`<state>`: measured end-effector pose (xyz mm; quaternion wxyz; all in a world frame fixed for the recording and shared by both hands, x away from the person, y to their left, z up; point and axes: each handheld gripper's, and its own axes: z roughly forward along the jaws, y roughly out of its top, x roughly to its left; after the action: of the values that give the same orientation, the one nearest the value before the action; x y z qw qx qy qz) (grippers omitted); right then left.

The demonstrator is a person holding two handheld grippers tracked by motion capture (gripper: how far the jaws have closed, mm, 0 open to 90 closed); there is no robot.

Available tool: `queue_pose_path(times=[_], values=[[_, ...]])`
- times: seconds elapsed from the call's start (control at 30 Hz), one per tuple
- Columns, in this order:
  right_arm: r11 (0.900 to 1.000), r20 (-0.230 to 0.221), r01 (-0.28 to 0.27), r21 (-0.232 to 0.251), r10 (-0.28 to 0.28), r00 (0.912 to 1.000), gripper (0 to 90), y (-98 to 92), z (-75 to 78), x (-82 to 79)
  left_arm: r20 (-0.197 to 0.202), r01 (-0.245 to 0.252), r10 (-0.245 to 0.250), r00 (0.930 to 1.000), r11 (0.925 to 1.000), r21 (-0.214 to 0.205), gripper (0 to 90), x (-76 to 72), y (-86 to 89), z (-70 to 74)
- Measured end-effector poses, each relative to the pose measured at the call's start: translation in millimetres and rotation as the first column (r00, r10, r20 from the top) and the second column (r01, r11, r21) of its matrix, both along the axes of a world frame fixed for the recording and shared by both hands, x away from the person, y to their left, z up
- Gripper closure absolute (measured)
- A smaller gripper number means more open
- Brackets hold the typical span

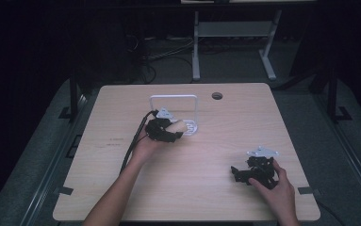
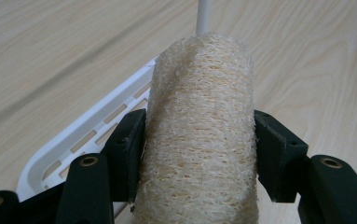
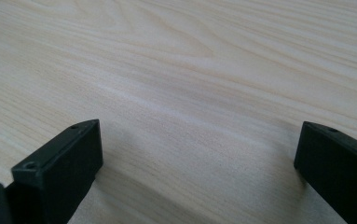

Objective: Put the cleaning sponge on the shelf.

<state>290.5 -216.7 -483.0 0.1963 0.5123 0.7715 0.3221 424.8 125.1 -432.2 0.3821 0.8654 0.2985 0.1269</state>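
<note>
Loofah sponge (image 2: pixel 199 135) gripped crosswise by the left gripper (image 1: pixel 165 129), its jaws pressed against the sponge's two flanks so that the fibrous roll stands out beyond them. The grip sits low on the roll, which leaves its far end free to go down first. The sponge hangs just over the near edge of the white slotted tray (image 2: pixel 80 140), which forms the base of a small white rack (image 1: pixel 174 110) with an upright wire frame; one post of that frame rises just behind the sponge's far end. The rack stands toward the far edge of the table (image 1: pixel 121 188), near its middle, with a round cable hole (image 1: pixel 217 96) in the tabletop close by on the right. Judged from this arrangement, the sponge is being set onto the tray; whether it already touches the slots cannot be told.

Left forearm stretched forward from the near edge, the hand (image 1: pixel 145 146) wrapped around the gripper body, the cable (image 1: pixel 133 146) trailing back beside the wrist.

Right gripper (image 1: pixel 256 170) parked near the near right corner of the table, jaws spread wide with bare wood between them, held low over the tabletop by the right hand (image 1: pixel 274 186) and well apart from the rack, so as not to crowd the placing.
</note>
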Motion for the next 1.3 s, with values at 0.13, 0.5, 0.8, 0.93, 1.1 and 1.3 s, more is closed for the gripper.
queue_pose_path(times=[0.13,0.5,0.8,0.93,1.1,1.3], values=[[1.0,0.0,0.0,0.0,0.0,1.0,0.5,0.0,0.0,0.0,-0.022,-0.004,0.004,0.9998,1.0,0.004,40.7,4.9,-3.5,-3.4],[1.0,0.0,-0.002,0.0,0.002,1.0,0.5,0.0,0.0,0.0,-0.03,-0.025,0.026,0.9992,0.999,0.037,40.6,23.1,-17.4,-12.5],[1.0,0.0,-0.003,0.0,0.003,1.0,0.5,0.0,0.0,0.0,-0.037,-0.035,0.037,0.9986,0.9978,0.057,40.6,28.0,-20.5,-19.8],[1.0,0.0,-0.003,0.0,0.003,1.0,0.6,0.0,0.0,0.0,-0.043,-0.036,0.038,0.9984,0.9976,0.059,40.5,28.7,-21.7,-23.1],[1.0,0.0,-0.003,0.0,0.003,1.0,0.6,0.0,0.0,0.0,-0.043,-0.028,0.031,0.9986,0.9966,0.077,40.0,29.7,-21.7,-25.3],[1.0,0.0,-0.003,0.0,0.003,1.0,0.5,0.0,0.0,0.0,-0.036,-0.028,0.031,0.9989,0.9961,0.084,36.4,29.3,-22.1,-25.1]])
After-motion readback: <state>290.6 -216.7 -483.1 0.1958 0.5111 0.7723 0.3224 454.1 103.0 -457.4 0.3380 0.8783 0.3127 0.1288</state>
